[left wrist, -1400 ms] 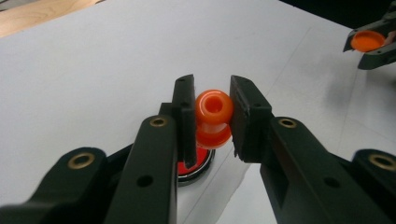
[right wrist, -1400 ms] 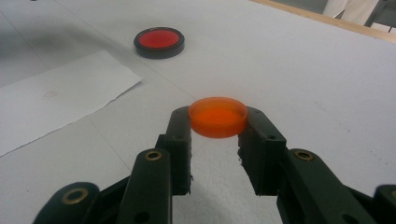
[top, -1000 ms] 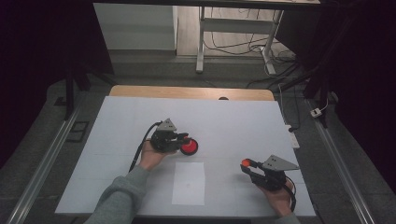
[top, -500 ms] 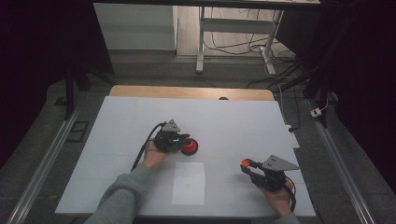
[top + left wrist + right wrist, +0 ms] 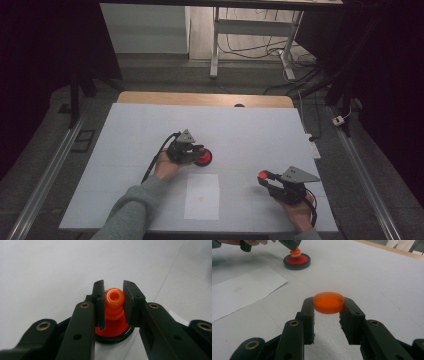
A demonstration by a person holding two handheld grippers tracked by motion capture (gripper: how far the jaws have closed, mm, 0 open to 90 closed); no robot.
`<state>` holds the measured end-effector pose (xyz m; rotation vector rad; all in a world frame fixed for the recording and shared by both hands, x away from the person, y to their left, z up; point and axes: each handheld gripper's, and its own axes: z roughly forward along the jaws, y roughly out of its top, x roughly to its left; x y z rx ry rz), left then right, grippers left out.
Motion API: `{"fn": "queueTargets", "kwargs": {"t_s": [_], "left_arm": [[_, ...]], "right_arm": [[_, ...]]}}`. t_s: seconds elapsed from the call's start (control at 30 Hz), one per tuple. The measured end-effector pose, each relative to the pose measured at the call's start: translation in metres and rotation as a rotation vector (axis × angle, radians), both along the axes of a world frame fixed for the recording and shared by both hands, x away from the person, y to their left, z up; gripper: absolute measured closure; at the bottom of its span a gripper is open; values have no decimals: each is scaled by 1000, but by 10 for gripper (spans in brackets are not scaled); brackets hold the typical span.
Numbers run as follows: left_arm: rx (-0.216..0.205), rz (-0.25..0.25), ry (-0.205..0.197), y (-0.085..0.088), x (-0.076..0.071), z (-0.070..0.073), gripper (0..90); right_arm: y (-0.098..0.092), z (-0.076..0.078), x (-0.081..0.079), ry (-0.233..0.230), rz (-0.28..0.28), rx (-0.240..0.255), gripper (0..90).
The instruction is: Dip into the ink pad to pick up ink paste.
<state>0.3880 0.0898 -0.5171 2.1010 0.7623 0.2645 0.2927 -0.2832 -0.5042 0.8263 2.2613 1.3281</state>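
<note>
Left claw: the left claw is clenched on the orange knob of the stamp, one black jaw pressed to each side of it, as the left gripper view shows.
Stamp: the stamp stands upright on the worktop, its red body sitting in a black ring-shaped base; it is just beyond the far edge of the paper sheet.
Right claw: the right claw is clenched on the orange cap, a shallow round disc gripped by its rim between the two jaw tips.
Orange cap: held clear above the worktop, lying level, well apart from the stamp and to the right of the paper sheet in the high view.
Paper sheet: the white paper sheet lies flat near the front edge of the worktop, between the two hands.
Left hand: the left hand, in a grey sleeve, reaches in from the bottom.
Right hand: the right hand rests low at the front right corner of the worktop.
</note>
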Motion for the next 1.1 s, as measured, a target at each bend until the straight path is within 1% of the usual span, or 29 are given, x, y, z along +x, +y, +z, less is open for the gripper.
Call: {"fn": "queueTargets", "kwargs": {"t_s": [0.03,0.1,0.23,0.3,0.4,0.53,0.67,0.7,0.73,0.9,0.93,1.03,1.1], "left_arm": [[-1,1,-1,0,0,0,729],[3,0,2,0,1,-1,729],[27,-4,-2,-3,1,-4,728],[30,-15,5,-4,1,-5,728],[28,-18,0,-4,1,-6,729],[30,-15,-16,-5,0,-8,732],[65,-6,-37,-8,-3,-7,734],[68,-3,-40,-9,-4,-7,735],[65,2,-40,-9,-4,-8,735],[8,2,-17,-3,-2,-11,735],[3,2,-18,-3,-2,-12,735],[6,1,-33,-3,-4,-13,736],[3,0,-30,-2,-4,-13,736]], "right_arm": [[1,0,0,-1,-4,-7,650],[1,0,0,-2,8,-9,650],[2,-1,-1,1,5,-16,651],[1,-1,-1,2,4,-15,650],[1,-1,-1,5,9,-10,650],[0,0,0,4,5,-11,650],[1,0,-1,1,8,-10,650],[1,1,-1,1,8,-10,650],[1,1,-2,2,8,-11,650],[0,1,-2,2,1,-17,650],[0,1,-2,2,7,-11,650],[0,1,-3,1,4,-16,650],[0,1,-2,4,5,-10,650]]}}
